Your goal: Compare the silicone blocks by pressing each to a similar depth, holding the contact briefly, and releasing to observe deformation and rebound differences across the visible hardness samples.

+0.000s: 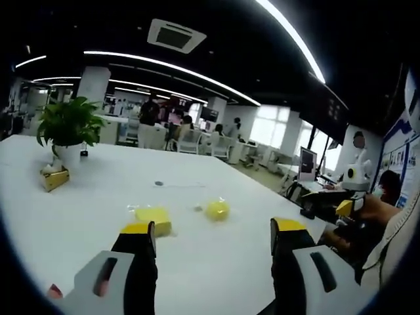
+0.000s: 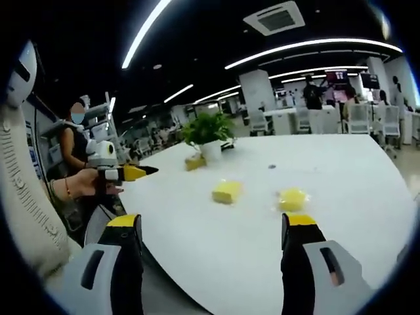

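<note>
Two silicone blocks on the white tabletop (image 1: 216,262), mid-frame, untouched.
Square block (image 1: 153,218) and rounder block (image 1: 217,210): likely soft, light; press top faces. Left tool (image 1: 214,237) and right tool (image 2: 211,230) gape wide, empty.

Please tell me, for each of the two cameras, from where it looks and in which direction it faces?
Left gripper view: rides on the open left gripper, facing across the white table to a square yellow silicone block and a round yellow silicone block; the right gripper enters from the right.
Right gripper view: rides on the open right gripper, facing the same table from its edge; a hand holds the left gripper.
Shared: both blocks and the potted green plant.
</note>
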Demonstrator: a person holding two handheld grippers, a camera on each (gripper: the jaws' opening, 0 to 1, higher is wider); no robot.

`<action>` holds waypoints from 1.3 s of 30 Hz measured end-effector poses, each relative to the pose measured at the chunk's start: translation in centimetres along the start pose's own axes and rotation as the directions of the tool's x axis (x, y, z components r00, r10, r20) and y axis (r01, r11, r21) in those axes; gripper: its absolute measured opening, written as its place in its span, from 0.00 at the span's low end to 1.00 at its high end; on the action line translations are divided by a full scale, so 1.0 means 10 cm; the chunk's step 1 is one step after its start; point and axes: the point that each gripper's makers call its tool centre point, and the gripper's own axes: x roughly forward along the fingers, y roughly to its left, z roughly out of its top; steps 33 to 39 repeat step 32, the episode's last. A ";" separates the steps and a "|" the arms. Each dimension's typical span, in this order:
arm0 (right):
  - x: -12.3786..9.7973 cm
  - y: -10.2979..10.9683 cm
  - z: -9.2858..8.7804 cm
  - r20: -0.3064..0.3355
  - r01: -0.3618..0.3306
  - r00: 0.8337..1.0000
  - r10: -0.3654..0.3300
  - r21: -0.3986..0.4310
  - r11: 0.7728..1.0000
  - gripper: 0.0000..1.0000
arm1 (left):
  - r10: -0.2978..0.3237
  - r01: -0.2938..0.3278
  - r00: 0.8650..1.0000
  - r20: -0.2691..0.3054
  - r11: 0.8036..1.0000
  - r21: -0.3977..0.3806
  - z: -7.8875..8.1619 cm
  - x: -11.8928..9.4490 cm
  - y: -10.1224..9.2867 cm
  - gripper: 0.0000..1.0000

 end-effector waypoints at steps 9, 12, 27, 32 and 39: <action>-0.01 0.00 -0.04 -0.005 -0.007 1.000 0.007 0.002 1.000 0.81 | 0.011 -0.011 1.000 0.000 1.000 -0.002 -0.04 -0.02 0.01 0.69; -0.01 -0.01 -0.03 -0.003 -0.003 1.000 0.003 0.003 1.000 0.81 | 0.016 -0.016 1.000 0.000 1.000 -0.004 -0.05 -0.04 0.01 0.69; 0.01 0.01 -0.02 -0.004 -0.007 1.000 0.007 -0.004 1.000 0.80 | 0.004 -0.004 1.000 0.007 1.000 -0.017 -0.07 -0.05 -0.04 0.68; 0.01 0.04 -0.03 -0.015 0.000 1.000 0.000 -0.013 1.000 0.80 | -0.014 0.014 1.000 -0.006 1.000 -0.019 -0.09 -0.03 -0.06 0.66; 0.01 0.04 -0.03 -0.015 0.000 1.000 0.000 -0.013 1.000 0.80 | -0.014 0.014 1.000 -0.006 1.000 -0.019 -0.09 -0.03 -0.06 0.66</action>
